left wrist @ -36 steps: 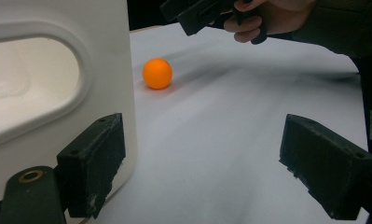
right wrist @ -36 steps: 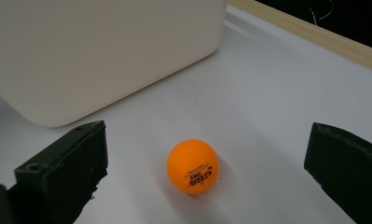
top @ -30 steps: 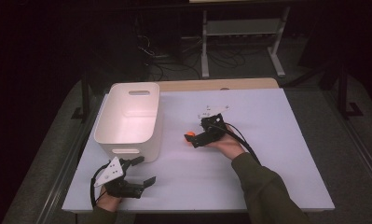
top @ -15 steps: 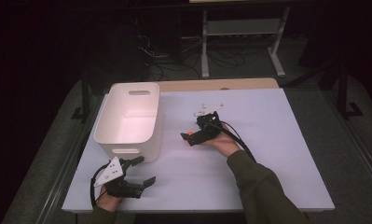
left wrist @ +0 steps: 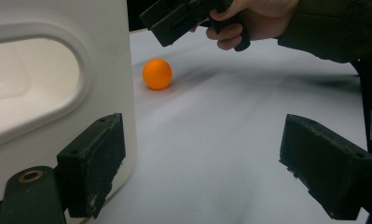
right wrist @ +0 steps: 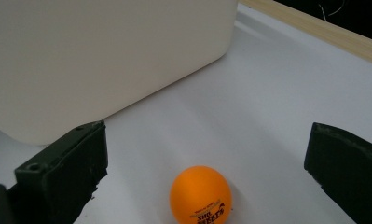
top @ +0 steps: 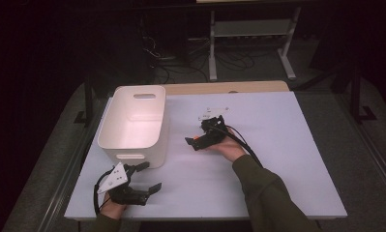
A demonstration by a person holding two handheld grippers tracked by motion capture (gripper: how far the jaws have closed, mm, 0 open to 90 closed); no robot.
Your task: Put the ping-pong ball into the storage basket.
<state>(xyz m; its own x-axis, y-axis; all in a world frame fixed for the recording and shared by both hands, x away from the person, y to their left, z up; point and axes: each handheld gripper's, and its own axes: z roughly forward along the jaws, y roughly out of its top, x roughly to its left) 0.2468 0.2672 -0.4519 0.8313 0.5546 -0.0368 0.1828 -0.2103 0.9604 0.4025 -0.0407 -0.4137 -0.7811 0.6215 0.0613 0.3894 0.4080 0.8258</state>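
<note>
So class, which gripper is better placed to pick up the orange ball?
Right gripper: its open jaws already flank the orange ball. The left gripper sits at the white bin's near end.

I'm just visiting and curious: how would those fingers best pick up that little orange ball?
Pinch the orange ball across its widest middle, coming from above. It sits free on the table between the open fingers of the right gripper, apart from the white bin. Being round, it would likely slip if pinched off-centre.

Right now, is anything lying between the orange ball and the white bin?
No. In the right gripper view, bare white table separates the orange ping-pong ball from the white bin. The right tongs stand open around the ball, not touching it.
</note>
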